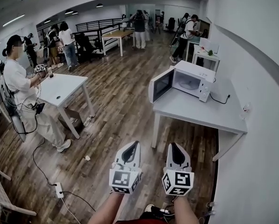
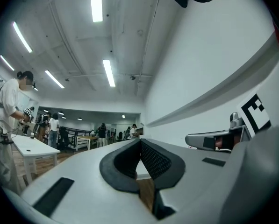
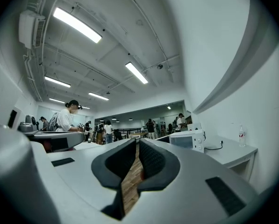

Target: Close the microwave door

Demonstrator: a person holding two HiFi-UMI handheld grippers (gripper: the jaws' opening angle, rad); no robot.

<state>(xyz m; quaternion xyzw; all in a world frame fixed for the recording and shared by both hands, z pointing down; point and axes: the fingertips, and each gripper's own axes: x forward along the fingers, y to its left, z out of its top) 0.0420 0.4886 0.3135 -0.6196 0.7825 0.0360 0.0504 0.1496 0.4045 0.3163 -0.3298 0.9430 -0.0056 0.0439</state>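
A white microwave [image 1: 191, 80] stands on a pale table [image 1: 195, 112] against the right wall. Its door [image 1: 160, 84] hangs open, swung out to the left, and the cavity shows. Both grippers hover over the wooden floor, well short of the table. My left gripper [image 1: 132, 146] is shut and holds nothing; its dark pads meet in the left gripper view [image 2: 140, 143]. Beside it, my right gripper [image 1: 175, 147] is also shut and holds nothing [image 3: 138, 142]. The right gripper view catches the microwave [image 3: 188, 139] far ahead on the right.
A person [image 1: 21, 85] stands at a white table [image 1: 64, 88] on the left. A power strip [image 1: 59, 189] and its cable lie on the floor at lower left. A small bottle [image 1: 245, 108] sits near the wall. Several people stand at the back.
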